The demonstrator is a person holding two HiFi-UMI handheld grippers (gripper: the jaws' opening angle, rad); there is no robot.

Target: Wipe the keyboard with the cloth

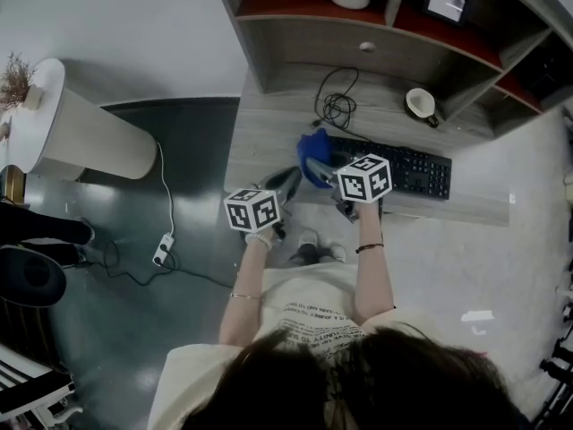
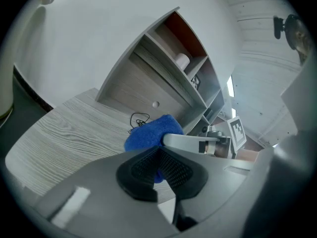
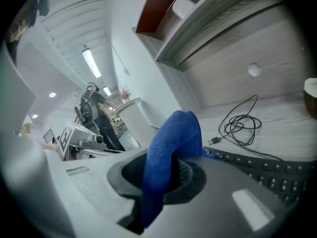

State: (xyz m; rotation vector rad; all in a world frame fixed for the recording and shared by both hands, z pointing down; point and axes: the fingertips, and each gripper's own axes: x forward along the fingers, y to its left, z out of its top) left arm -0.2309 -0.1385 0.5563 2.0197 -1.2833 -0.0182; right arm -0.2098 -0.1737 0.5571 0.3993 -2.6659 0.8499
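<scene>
Right gripper view — cloth [image 3: 173, 143] pinched between jaws, above keyboard [image 3: 267, 170].

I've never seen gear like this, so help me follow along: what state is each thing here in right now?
Right tongs: shut on the cloth.
Left tongs: pads nearly together, blue showing between; grip unclear.
Cloth: bunched, pinched in the right tongs.
Keyboard: flat on the desk.
Cable: coiled, plug lying loose.
Drawer: closed.

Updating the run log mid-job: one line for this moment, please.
right hand-held gripper: shut on cloth | left hand-held gripper: pinching cloth edge | cloth at left end of keyboard
</scene>
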